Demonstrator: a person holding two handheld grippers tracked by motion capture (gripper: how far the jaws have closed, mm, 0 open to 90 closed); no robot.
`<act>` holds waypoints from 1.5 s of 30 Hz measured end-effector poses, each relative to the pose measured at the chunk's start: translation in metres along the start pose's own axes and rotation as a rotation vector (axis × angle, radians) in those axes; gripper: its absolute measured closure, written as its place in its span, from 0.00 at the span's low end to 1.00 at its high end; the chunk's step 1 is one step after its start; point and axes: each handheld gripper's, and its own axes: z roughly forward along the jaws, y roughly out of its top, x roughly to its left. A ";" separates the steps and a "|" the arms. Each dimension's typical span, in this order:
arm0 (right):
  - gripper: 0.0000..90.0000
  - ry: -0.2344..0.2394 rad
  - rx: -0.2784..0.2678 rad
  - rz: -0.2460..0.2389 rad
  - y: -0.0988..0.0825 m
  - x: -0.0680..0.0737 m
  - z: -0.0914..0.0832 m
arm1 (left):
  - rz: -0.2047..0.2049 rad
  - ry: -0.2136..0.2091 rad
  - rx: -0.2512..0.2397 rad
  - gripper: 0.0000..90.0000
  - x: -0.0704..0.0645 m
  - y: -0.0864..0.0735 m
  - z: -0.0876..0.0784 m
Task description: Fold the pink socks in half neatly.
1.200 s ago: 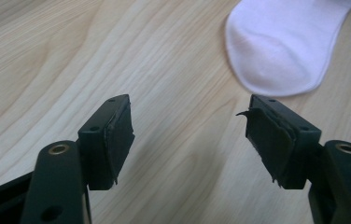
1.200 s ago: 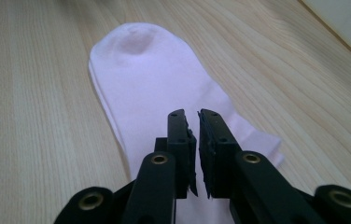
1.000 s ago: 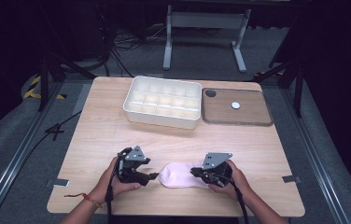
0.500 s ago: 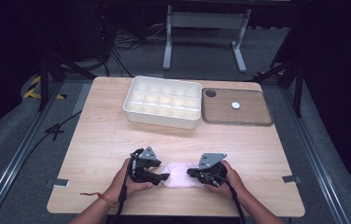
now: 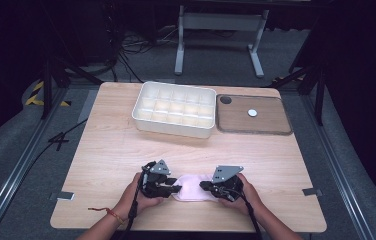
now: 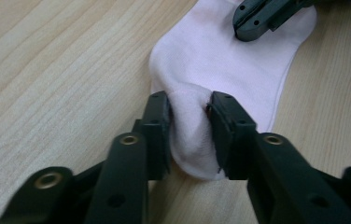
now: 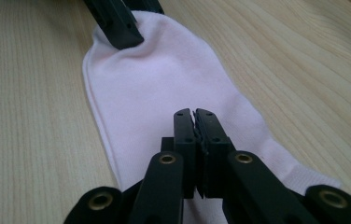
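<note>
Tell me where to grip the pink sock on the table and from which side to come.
Grip the pink sock at its two short ends, coming in low along its length from either side. It lies flat, so pinch up a fold of fabric, as the left gripper has bunched one end; the right gripper is shut on the other.

Pale pink sock (image 5: 192, 186), flat, table's near edge.

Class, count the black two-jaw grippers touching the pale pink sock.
2. The left gripper pinches a fold at one end of the pale pink fabric sock; the right gripper holds the other end.
</note>
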 end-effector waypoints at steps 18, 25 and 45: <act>0.98 -0.009 0.000 -0.025 0.004 0.004 0.005 | 0.048 -0.009 -0.073 0.87 -0.006 0.003 -0.016; 0.98 -0.013 0.001 -0.029 0.007 0.005 0.008 | 0.030 -0.024 -0.096 0.88 -0.003 0.005 -0.016; 0.98 0.000 -0.002 -0.022 0.012 0.002 0.013 | 0.017 0.044 -0.074 0.94 0.001 -0.001 -0.027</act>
